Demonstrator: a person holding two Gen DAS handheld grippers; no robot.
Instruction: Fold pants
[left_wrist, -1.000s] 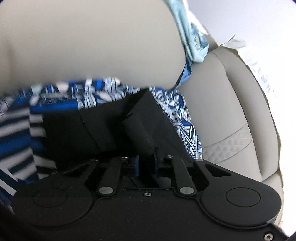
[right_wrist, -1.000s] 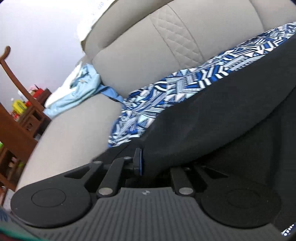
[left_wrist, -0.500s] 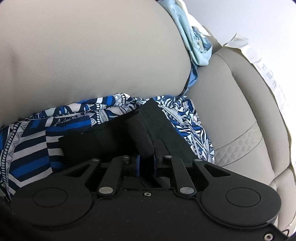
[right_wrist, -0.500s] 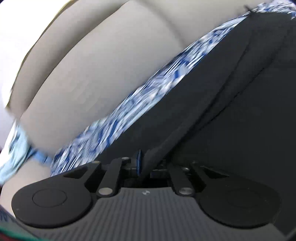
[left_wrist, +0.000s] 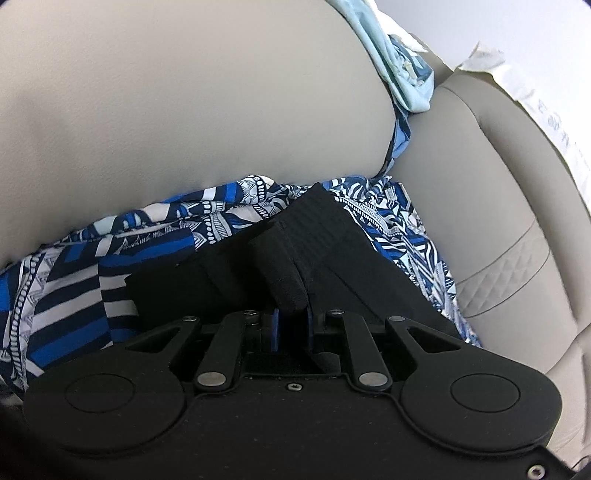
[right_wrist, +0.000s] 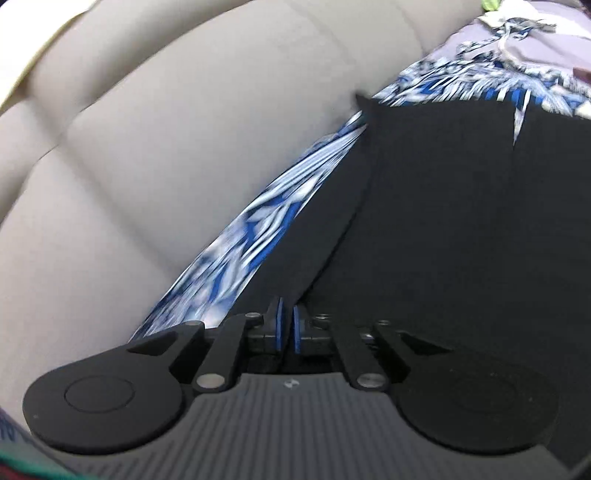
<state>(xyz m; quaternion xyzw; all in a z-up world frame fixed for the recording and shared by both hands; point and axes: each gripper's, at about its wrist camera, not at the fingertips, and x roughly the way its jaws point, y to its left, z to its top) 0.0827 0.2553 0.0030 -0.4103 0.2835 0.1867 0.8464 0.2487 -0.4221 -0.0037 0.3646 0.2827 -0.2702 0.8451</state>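
Black pants (left_wrist: 325, 254) lie on a blue and white patterned cloth (left_wrist: 155, 240) on a beige sofa. My left gripper (left_wrist: 291, 321) is shut on a bunched fold of the pants near their ribbed waistband. In the right wrist view the pants (right_wrist: 443, 229) spread flat to the right, and my right gripper (right_wrist: 286, 328) is shut on a taut edge of them. The patterned cloth (right_wrist: 266, 221) shows as a blurred strip along their left side.
The beige sofa backrest (left_wrist: 184, 103) rises just behind the cloth, with the sofa cushion (left_wrist: 498, 221) to the right. A light blue garment (left_wrist: 399, 66) lies on the sofa's top. More patterned clothes (right_wrist: 517, 44) lie at the far right.
My right gripper has swung right along the pants, pulling their edge taut; the view moved from the sofa end to the flat pants. My left gripper has drawn back a little with its fold.
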